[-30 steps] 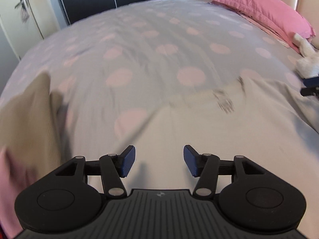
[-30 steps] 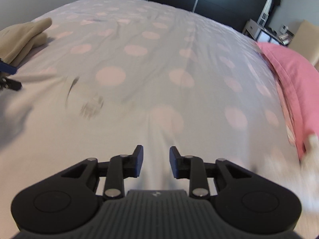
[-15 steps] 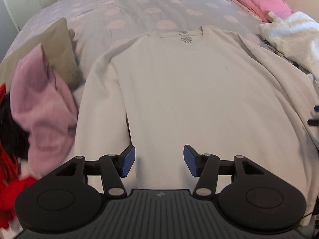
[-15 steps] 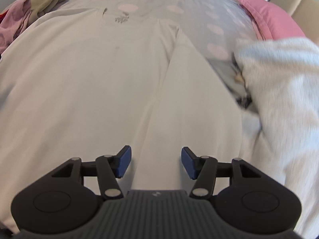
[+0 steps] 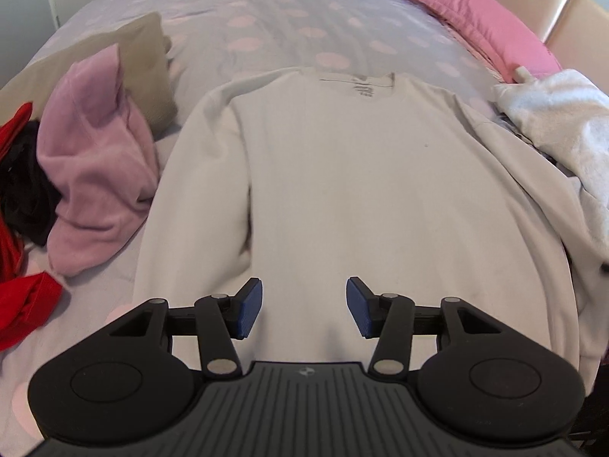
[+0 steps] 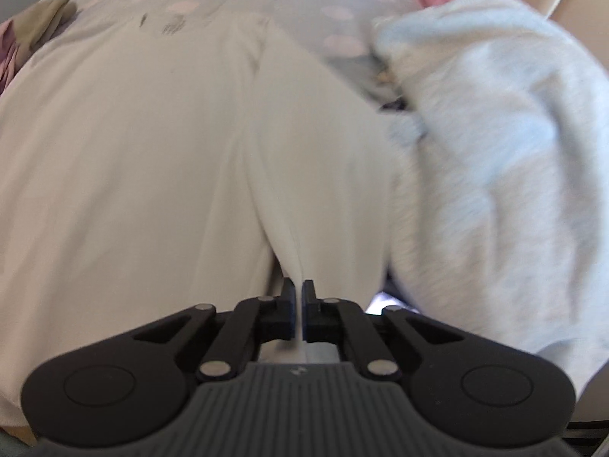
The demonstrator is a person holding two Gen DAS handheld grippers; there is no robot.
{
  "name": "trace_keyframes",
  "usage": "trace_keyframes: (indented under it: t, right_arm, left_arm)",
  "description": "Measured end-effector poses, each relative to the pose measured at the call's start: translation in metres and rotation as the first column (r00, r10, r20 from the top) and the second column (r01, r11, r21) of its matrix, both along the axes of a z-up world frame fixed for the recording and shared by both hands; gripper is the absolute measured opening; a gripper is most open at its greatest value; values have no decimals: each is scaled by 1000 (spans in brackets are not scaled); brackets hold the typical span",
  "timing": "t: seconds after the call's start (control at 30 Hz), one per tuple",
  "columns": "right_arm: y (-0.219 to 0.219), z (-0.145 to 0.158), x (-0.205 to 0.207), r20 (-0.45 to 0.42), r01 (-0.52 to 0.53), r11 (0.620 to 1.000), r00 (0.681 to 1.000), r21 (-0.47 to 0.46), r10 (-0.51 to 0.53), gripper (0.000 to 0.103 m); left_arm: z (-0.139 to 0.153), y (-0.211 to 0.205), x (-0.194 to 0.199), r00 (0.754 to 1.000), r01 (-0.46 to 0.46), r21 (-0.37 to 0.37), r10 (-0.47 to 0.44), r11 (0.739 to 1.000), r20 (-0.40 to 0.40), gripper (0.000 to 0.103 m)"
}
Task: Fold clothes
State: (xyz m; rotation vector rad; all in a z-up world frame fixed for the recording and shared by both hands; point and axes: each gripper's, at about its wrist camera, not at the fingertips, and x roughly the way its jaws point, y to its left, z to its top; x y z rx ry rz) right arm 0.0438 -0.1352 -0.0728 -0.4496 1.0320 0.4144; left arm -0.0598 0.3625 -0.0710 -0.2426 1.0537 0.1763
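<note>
Right wrist view: my right gripper [image 6: 298, 297] pinches the sweatshirt [image 5: 342, 175] sleeve [image 6: 304, 122], running lengthwise ahead; left gripper [image 5: 303, 312] hovers wide, empty, over its hem.

The white sweatshirt [image 5: 342, 175] has its near hem hidden behind the left tongs [image 5: 303, 312]. The neck label print [image 5: 361, 89] is too small to read. In the right wrist view the grey garment [image 6: 495, 144] is motion-blurred, and the red clothing [image 5: 23, 304] runs off the left edge.

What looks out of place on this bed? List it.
The white sweatshirt lies flat, but its right sleeve runs under a crumpled grey garment. The right gripper pinches a fold of that sleeve. Unfolded clothes are heaped to the left.
</note>
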Motion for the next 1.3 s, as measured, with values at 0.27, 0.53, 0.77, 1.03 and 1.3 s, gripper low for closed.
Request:
trace_keyframes:
  t: [0.27,0.53,0.77,1.03,1.3]
  right_arm:
    - [-41,126,92,284,169,984,948,-64,-144,3]
    - [-33,126,203,410,355,922,872,-151,-269,2]
    - [-31,63,239,388,363,906,884,-219,-260,5]
    - [-26,122,212,393,267,958,896,-102,-208,57]
    - [-44,131,227,258,392,920,889,-6,-377,58]
  left_arm:
    - [-9,-12,8,998,60,35,-59,998,-27,47]
    - [-21,-4,14,998,45,28,-44,999,-54,47]
    - [-35,8,24,996,17,19,-15,1000,-90,47]
    - [-48,-12,30,989,76,23,-73,997,-131,47]
    - [-44,-36,26,983,131,30,-126,991,-130,47]
